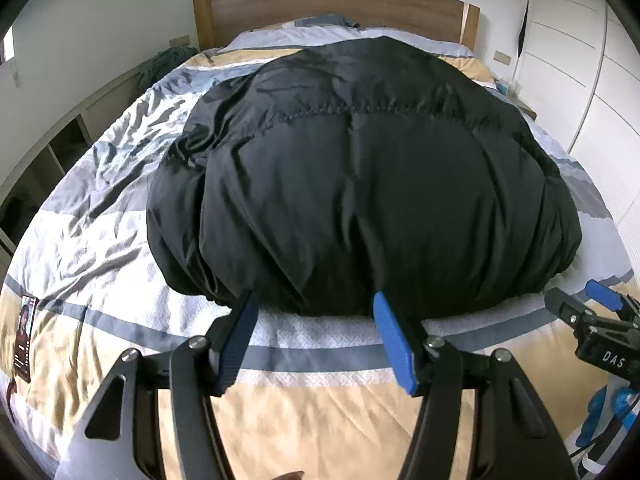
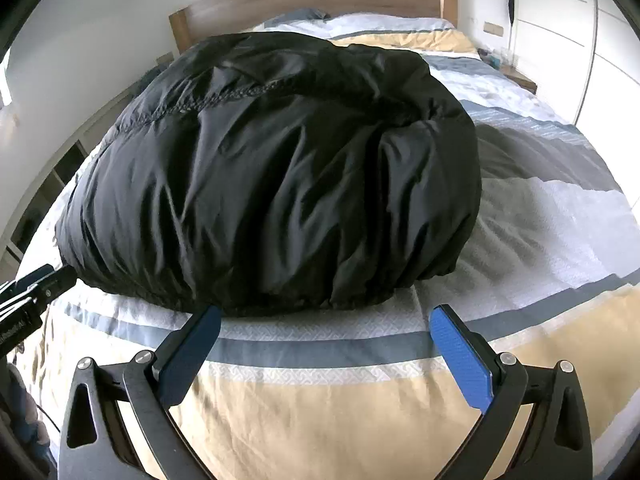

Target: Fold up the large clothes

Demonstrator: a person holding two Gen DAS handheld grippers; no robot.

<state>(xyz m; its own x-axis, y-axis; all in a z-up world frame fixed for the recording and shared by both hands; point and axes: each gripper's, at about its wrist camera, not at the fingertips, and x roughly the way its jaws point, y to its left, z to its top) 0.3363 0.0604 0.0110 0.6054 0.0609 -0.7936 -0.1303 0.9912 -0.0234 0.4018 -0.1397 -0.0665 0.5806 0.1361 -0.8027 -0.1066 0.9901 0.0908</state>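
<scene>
A large black puffy jacket [image 1: 360, 184] lies folded in a thick bundle on the bed; it also shows in the right wrist view [image 2: 272, 176]. My left gripper [image 1: 316, 304] is open, its blue-padded fingertips at the jacket's near hem, holding nothing. My right gripper [image 2: 324, 316] is open wide, just short of the jacket's near right edge, holding nothing. The right gripper also shows at the right edge of the left wrist view [image 1: 592, 308]. The left gripper shows at the left edge of the right wrist view [image 2: 36, 284].
The bed has a striped blue, white and tan duvet [image 1: 320, 412] and a wooden headboard [image 1: 332, 4]. A phone [image 1: 25, 336] lies on the duvet at the near left. White wardrobe doors [image 1: 580, 64] stand to the right, open shelves [image 1: 60, 148] to the left.
</scene>
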